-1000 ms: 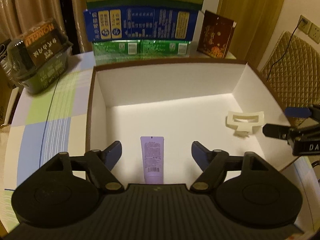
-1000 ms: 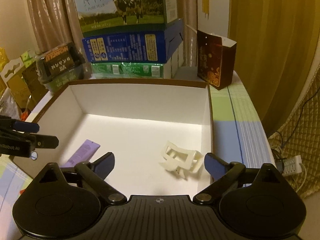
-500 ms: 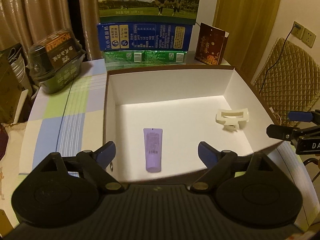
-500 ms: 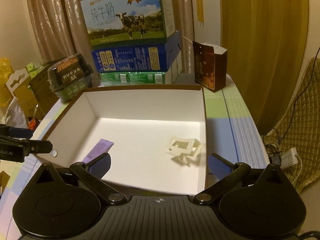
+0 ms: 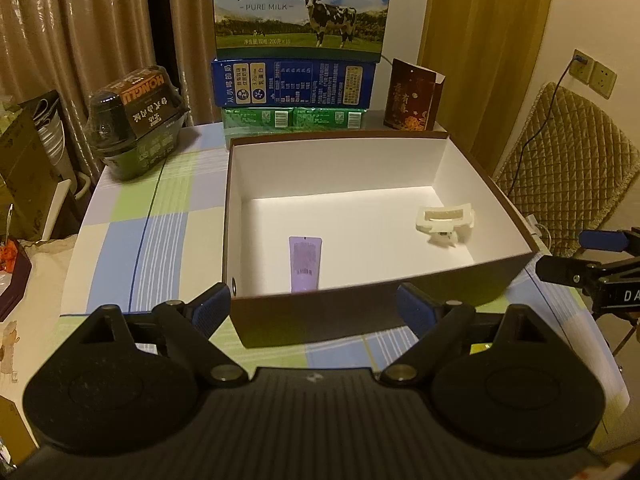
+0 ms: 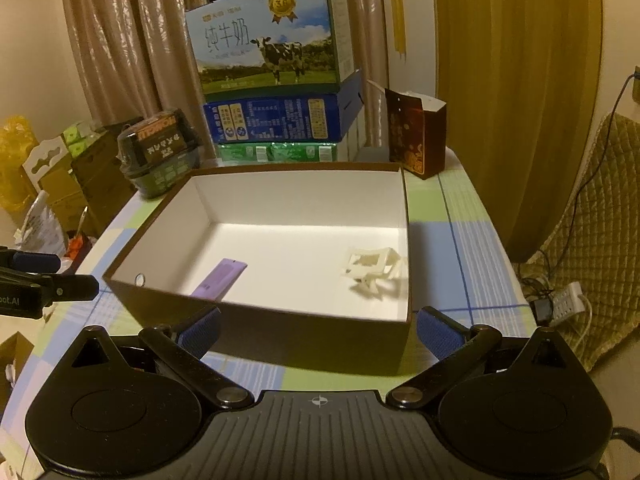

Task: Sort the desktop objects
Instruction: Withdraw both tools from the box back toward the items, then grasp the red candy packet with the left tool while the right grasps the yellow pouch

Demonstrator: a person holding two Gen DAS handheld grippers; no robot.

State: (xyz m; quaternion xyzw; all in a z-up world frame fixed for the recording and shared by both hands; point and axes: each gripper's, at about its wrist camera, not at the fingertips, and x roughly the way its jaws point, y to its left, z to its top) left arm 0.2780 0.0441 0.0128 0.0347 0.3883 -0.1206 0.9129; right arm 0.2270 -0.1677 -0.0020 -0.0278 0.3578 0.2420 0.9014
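Resting flat inside a shallow cardboard box (image 5: 240,208), brown outside and matte white within: one soft lilac tube (image 5: 305,262) with a printed barcode at near left, one ivory plastic claw hair clip (image 5: 445,222) at right, well apart. Standing on a checked cloth surface (image 5: 152,232) of green, blue and cream. Hovering short of the near wall, left gripper (image 5: 312,312) and right gripper (image 6: 318,334), blue ribbed fingers (image 6: 434,338) spread wide, pinching nothing. Stacked behind: three printed cartons (image 5: 296,84).
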